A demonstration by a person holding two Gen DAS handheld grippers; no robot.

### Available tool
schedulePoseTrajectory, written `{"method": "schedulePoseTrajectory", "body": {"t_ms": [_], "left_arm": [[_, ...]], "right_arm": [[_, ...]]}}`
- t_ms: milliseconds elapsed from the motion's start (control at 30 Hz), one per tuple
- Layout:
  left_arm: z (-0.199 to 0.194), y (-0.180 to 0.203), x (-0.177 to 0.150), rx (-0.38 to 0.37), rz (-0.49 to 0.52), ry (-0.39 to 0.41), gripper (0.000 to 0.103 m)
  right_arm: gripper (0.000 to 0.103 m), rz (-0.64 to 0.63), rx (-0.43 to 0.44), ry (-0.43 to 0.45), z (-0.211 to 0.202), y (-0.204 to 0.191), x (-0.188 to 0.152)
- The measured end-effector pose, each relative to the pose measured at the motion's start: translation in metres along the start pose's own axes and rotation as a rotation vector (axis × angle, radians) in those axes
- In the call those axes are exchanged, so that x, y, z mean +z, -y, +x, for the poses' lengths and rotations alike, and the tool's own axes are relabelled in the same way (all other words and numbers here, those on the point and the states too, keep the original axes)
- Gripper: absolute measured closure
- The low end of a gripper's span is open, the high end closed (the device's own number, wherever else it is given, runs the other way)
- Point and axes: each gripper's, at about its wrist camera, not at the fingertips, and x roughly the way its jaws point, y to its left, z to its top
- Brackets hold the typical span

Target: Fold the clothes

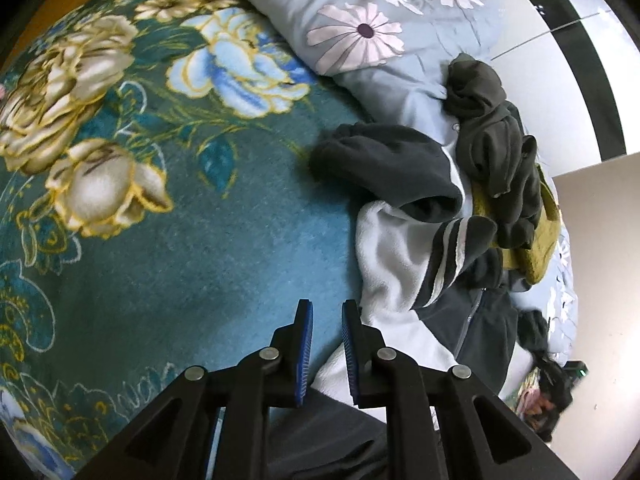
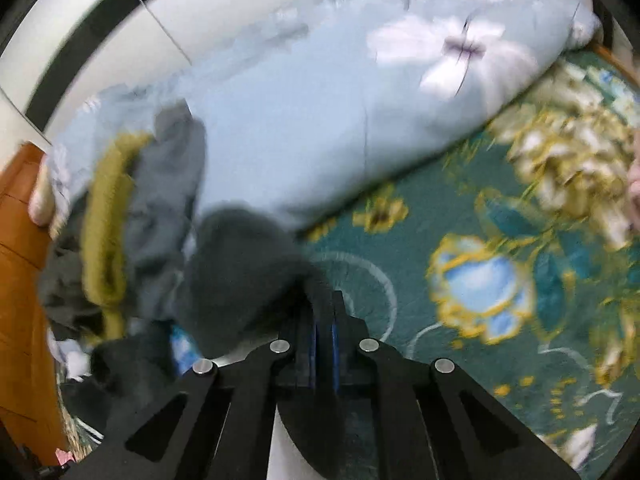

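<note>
1. The dark grey and white fleece jacket (image 1: 404, 240) lies crumpled on the bed's teal floral blanket (image 1: 180, 220), ahead and to the right of the left gripper (image 1: 326, 320). Its white panel reaches down beside the right-hand blue pad, and a striped cuff folds over its middle.
2. The left gripper's jaws stand narrowly apart with a clear gap between the blue pads. Nothing sits in that gap; blanket shows through it. Dark fabric passes under the gripper body lower in the frame, and whether it touches cannot be told.
3. Behind the jacket, a dark grey garment (image 1: 496, 140) is heaped over an olive-yellow garment (image 1: 536, 240), both resting against the pale blue flowered quilt (image 1: 360, 32).
4. In the blurred right wrist view, the right gripper (image 2: 324, 320) has its jaws drawn nearly together, pinching dark fleece (image 2: 240, 268) of the jacket between the blue pads. The cloth bulges up and to the left from the pinch.
5. Left of that fleece lie the olive-yellow garment (image 2: 104, 224) and a grey garment (image 2: 164, 200); the quilt (image 2: 320, 128) stretches behind, and the blanket (image 2: 500, 280) spreads to the right.
</note>
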Motion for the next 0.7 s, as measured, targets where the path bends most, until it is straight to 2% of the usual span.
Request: {"method": "schedulePoseTrajectory", "body": {"t_ms": [100,233,367,433,500,533,567,600,700], "left_arm": [[0.002,-0.003,0.004,0.009,-0.001,-0.006,0.085],[0.004,-0.004,0.016,0.015,0.007,0.018,0.085],[0.01,-0.005,0.032,0.014,0.023,0.047,0.076],[0.018,-0.008,0.041,0.021,0.025,0.053,0.074],[0.03,-0.008,0.05,0.018,0.039,0.058,0.072],[0.036,-0.007,0.055,-0.001,0.038,0.052,0.068],[0.044,-0.008,0.06,-0.042,0.03,0.035,0.058],[0.052,-0.01,0.065,-0.094,-0.007,0.019,0.055],[0.072,-0.029,0.076,-0.291,-0.229,0.012,0.05]], "right_arm": [[0.098,0.11,-0.072,0.118,-0.043,0.039,0.008],[0.098,0.253,-0.202,0.035,-0.038,0.092,-0.003],[0.098,0.373,-0.284,-0.009,-0.035,0.119,-0.02],[0.096,0.372,-0.303,-0.039,-0.036,0.116,-0.022],[0.088,0.3,-0.303,-0.067,-0.041,0.099,-0.021],[0.072,0.27,-0.304,-0.054,-0.051,0.092,-0.021],[0.058,0.24,-0.306,-0.04,-0.06,0.084,-0.021],[0.056,0.215,-0.304,-0.028,-0.07,0.076,-0.022],[0.056,0.165,-0.28,0.003,-0.1,0.054,-0.033]]}}
